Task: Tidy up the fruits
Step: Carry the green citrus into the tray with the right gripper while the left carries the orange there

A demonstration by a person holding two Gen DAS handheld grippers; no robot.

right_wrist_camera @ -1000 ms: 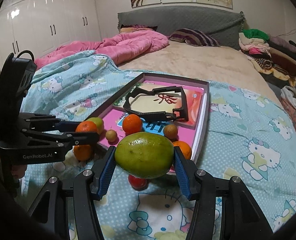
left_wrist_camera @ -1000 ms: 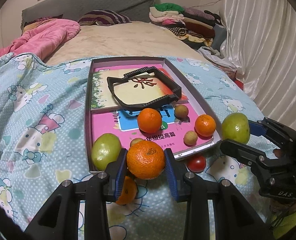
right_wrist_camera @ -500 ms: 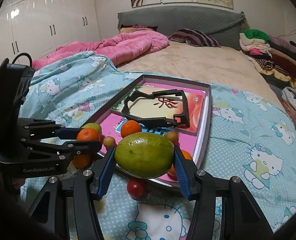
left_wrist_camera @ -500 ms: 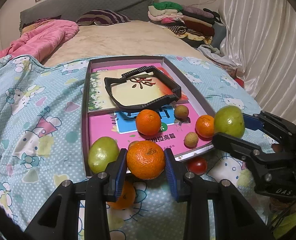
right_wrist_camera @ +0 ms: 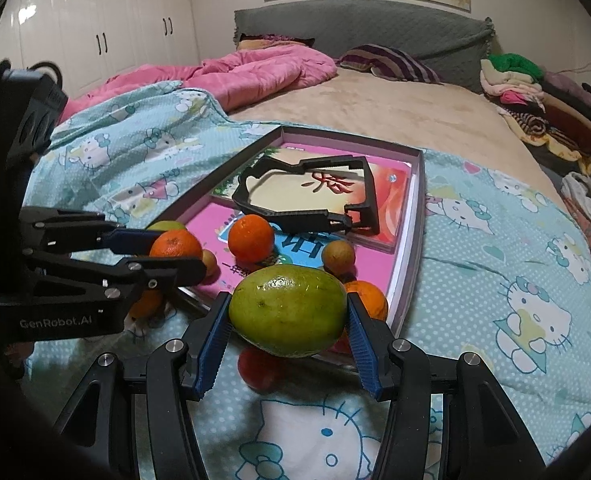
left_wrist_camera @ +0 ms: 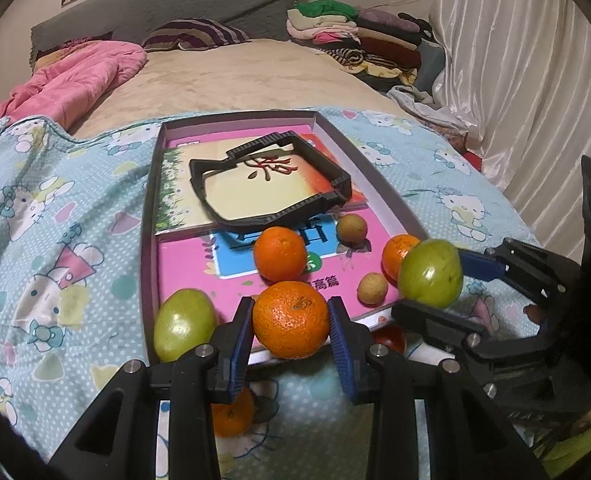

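Squarely between left gripper [left_wrist_camera: 290, 322] pads: orange [left_wrist_camera: 290, 319].

pink quilt [left_wrist_camera: 75, 76] left on bed | striped pillow [left_wrist_camera: 195, 34] by headboard | folded clothes [left_wrist_camera: 355, 36] right | white wardrobe [right_wrist_camera: 107, 28]

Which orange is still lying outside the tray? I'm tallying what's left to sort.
The orange on the blanket, below the left hand-held gripper. The held orange is clamped, and the others sit inside the tray.
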